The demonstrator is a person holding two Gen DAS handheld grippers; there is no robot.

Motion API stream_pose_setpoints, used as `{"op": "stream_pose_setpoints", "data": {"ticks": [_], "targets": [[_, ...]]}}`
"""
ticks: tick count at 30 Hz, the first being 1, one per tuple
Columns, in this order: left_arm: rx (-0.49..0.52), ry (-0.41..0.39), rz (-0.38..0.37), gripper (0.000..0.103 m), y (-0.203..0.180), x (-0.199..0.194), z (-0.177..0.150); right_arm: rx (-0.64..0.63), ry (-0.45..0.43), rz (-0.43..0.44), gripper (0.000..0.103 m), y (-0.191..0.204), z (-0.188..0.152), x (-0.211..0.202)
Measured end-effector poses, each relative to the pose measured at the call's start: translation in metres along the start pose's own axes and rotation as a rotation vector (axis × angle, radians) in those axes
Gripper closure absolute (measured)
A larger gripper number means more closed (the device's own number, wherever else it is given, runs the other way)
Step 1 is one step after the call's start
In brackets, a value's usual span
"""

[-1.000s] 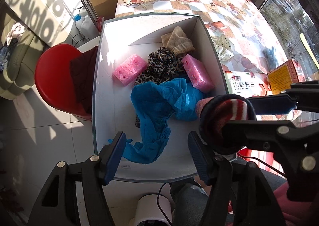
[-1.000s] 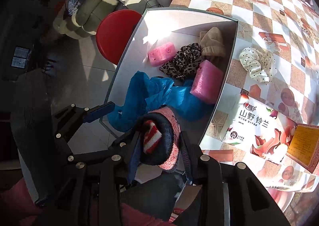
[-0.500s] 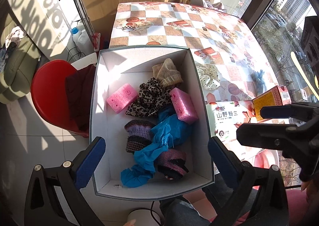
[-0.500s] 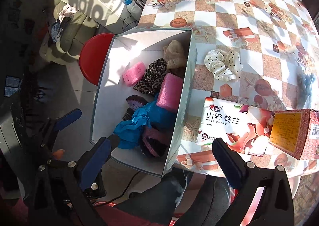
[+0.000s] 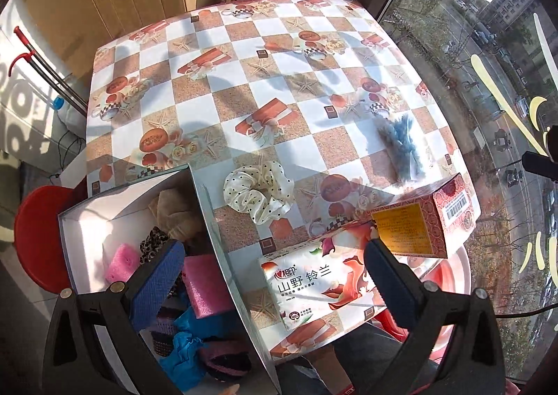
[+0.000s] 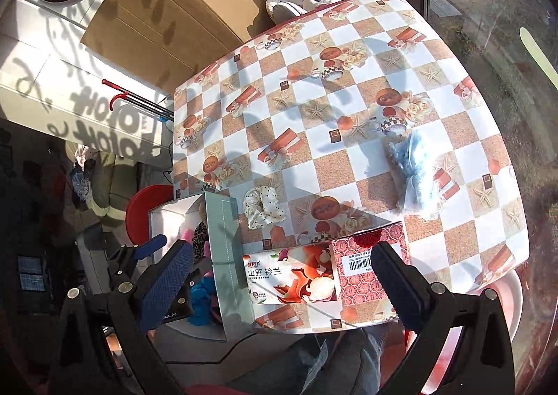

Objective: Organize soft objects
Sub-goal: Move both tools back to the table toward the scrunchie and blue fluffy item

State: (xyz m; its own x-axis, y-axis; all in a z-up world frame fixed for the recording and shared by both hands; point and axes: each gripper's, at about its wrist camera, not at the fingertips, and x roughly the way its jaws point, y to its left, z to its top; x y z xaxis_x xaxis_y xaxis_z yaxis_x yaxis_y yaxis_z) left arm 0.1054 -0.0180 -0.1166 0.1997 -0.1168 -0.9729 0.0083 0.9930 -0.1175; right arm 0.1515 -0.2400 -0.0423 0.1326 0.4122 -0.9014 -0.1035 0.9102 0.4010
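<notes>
A white box [image 5: 209,220] stands at the table's left edge and holds soft things: pink sponges [image 5: 205,285], blue cloth [image 5: 185,360], a leopard-print cloth, a beige sock [image 5: 174,210], knit hats [image 5: 223,358]. A cream polka-dot scrunchie [image 5: 258,191] [image 6: 261,208] lies on the tablecloth right of the box. A fluffy blue item [image 5: 401,147] [image 6: 415,175] lies further right. My left gripper [image 5: 275,276] is open and empty, high over the box's right wall. My right gripper [image 6: 282,276] is open and empty above the tissue pack.
A tissue pack [image 5: 321,283] [image 6: 289,274] and a red-and-yellow carton [image 5: 425,220] [image 6: 369,269] lie at the table's near edge. A red stool [image 5: 35,238] stands left of the box. A window runs along the right. Bags sit beyond the far table edge.
The right gripper has let the striped knit hat go into the box. Both grippers have opened wide, risen and swung right toward the table.
</notes>
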Motion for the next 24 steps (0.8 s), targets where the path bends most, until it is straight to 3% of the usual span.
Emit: {"op": "stream_pose_setpoints", "data": {"ticks": [5, 11, 15, 24], "targets": [[-0.022, 0.153, 0.024, 0.0, -0.021, 0.069, 0.034, 0.092, 0.025, -0.09, 0.0, -0.072, 0.017, 0.004], [-0.069, 0.283, 0.102, 0.0, -0.02, 0.131, 0.054, 0.119, 0.155, -0.172, 0.0, -0.136, 0.029, 0.055], [-0.101, 0.337, 0.14, 0.0, -0.015, 0.157, 0.058, 0.095, 0.238, -0.202, 0.0, -0.158, 0.041, 0.101], [-0.183, 0.402, 0.182, 0.0, -0.003, 0.19, 0.055, 0.019, 0.33, -0.259, 0.0, -0.169, 0.066, 0.184]]}}
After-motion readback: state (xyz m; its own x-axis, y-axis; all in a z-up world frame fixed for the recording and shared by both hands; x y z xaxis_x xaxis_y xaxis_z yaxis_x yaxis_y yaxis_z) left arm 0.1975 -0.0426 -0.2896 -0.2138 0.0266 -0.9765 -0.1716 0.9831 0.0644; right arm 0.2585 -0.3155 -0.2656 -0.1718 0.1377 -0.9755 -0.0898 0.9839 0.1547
